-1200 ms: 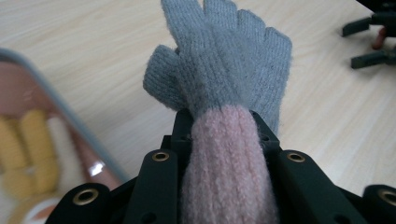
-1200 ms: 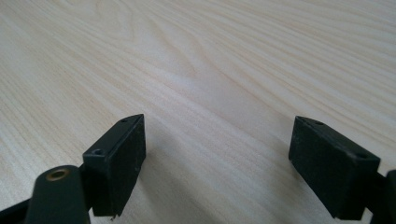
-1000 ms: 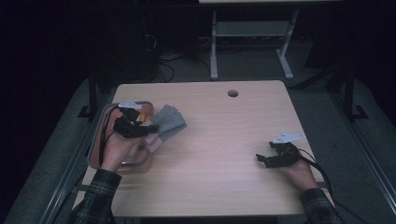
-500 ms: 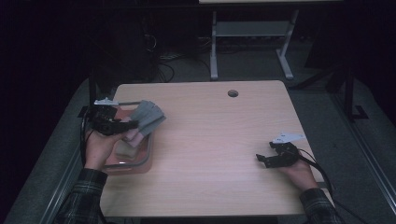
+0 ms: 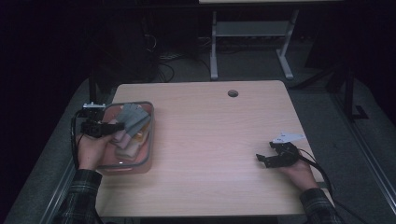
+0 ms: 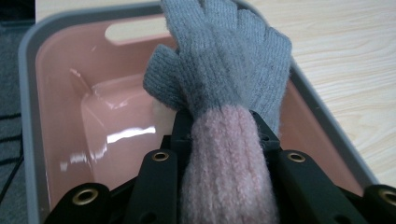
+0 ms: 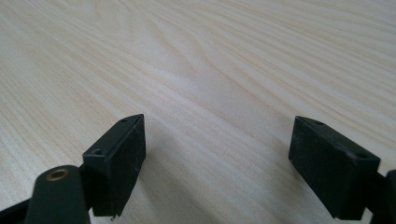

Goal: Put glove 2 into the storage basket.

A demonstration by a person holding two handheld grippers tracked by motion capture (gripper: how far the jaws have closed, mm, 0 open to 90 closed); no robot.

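Observation:
A grey knit glove (image 6: 224, 60) with a pink cuff (image 6: 224, 172) hangs over a pink tub with a grey rim (image 6: 28, 116). My left gripper (image 6: 222, 126) is shut on the cuff and holds the glove (image 5: 132, 118) above the tub (image 5: 150, 140) at the table's left side. My left gripper (image 5: 112, 127) points right over the tub. Pale folded items lie inside the tub beneath the glove. My right gripper (image 5: 264, 160) rests low on the wooden table (image 5: 210, 135) at the right, its jaws wide apart with nothing between them (image 7: 217, 158).
A round cable hole (image 5: 232, 93) sits near the table's far edge. Behind the table stand a white desk frame (image 5: 252, 42) and loose cables on the floor. A white tag (image 5: 287, 136) sticks out by my right gripper.
My left gripper carried the glove leftward over the tub. The tub has shifted from the table's left edge area to under the glove. The right gripper stayed put.

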